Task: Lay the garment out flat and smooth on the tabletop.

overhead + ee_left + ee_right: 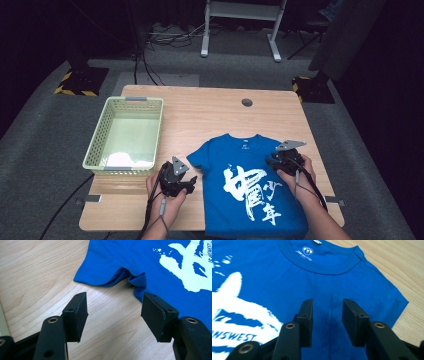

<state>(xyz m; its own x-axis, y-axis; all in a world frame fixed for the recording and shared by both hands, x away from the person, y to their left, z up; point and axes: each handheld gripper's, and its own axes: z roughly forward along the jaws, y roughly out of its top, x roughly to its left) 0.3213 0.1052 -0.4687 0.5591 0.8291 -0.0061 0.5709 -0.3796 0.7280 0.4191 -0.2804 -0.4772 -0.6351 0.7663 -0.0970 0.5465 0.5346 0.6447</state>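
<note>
Blue T-shirt (250, 185) lies flat on the table (200, 115). Left gripper (113, 315) is spread, empty, just short of the sleeve's underarm fold. Right gripper (327, 320) stands parted over the shoulder, a raised crease between its jaws, unpinched. Fabric judged light, limp; grip doubled folds.

Pale green basket (100, 131) — white cloth (122, 160) inside, wooden table (200, 112)

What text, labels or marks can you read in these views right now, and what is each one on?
"ANSWEST": white print on the blue T-shirt, cut off by the left edge in the right gripper view, so probably a fragment.
Large white brush-style characters on the shirt front: too stylised and blurred to read.
Small white logo and line of print inside the collar: too small to read.
Basket and table: no text.
</note>
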